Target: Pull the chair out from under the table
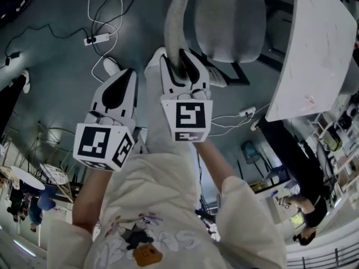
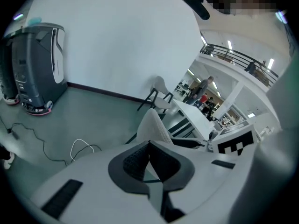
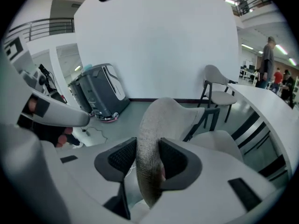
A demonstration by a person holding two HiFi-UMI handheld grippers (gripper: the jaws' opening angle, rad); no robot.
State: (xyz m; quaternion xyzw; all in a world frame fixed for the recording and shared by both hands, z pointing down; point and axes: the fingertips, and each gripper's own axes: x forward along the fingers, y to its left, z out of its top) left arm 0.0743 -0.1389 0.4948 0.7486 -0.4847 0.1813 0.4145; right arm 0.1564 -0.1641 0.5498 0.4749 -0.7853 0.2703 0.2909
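Note:
The grey chair has its curved backrest (image 1: 178,15) toward me and its seat (image 1: 230,21) beside the white table (image 1: 314,43). My right gripper (image 1: 183,66) straddles the backrest's top rim. In the right gripper view the backrest (image 3: 156,120) fills the gap of the right gripper (image 3: 148,155), whose jaws stand wide apart around it; I cannot make out the pads pressing on it. My left gripper (image 1: 128,76) hangs to the left of the backrest, shut and empty. In its own view the left gripper (image 2: 148,146) has its pads meeting, with the backrest (image 2: 154,125) just beyond.
A power strip with looped white cables (image 1: 98,38) lies on the grey floor to the left. A second chair (image 3: 217,87) stands by the white wall. A dark grey machine (image 3: 98,90) stands at the wall. People stand in the far background.

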